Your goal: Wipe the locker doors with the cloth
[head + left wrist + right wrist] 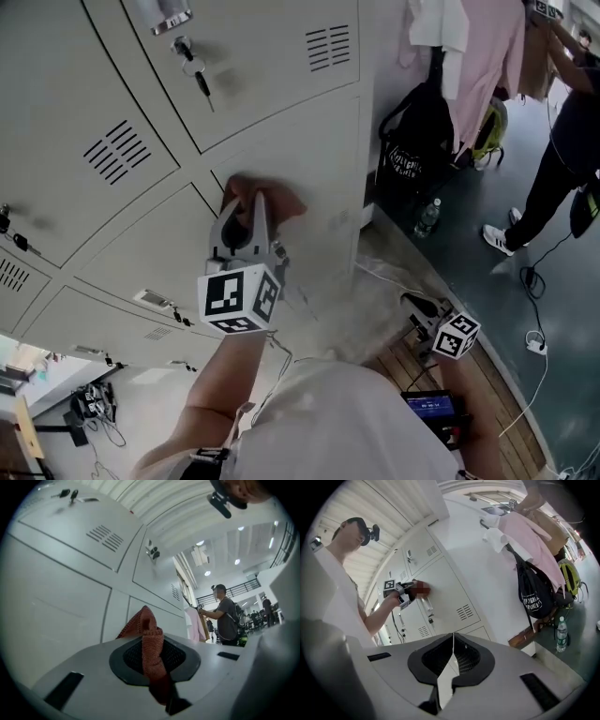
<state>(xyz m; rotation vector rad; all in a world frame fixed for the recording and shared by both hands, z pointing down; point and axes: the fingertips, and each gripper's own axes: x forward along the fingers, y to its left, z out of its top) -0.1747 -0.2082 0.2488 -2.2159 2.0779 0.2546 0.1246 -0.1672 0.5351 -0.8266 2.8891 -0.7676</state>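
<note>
Locker doors (309, 159) of flat grey painted metal with slotted vents are filling the view, and wiping seems to be under way. Left gripper (249, 220) is pinching a rust-red, coarse-knit cloth (267, 199) in its fingers, bunched apparently against one door. Right gripper (413, 306) is hanging low, well apart, fingers closed on nothing. Next move is probably calling for a steady sideways sweep across the panel

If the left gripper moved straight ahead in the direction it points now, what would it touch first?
The locker door directly ahead. The cloth held in the left gripper sticks out past its tips, so the cloth would press on the door first; it may touch already.
</note>
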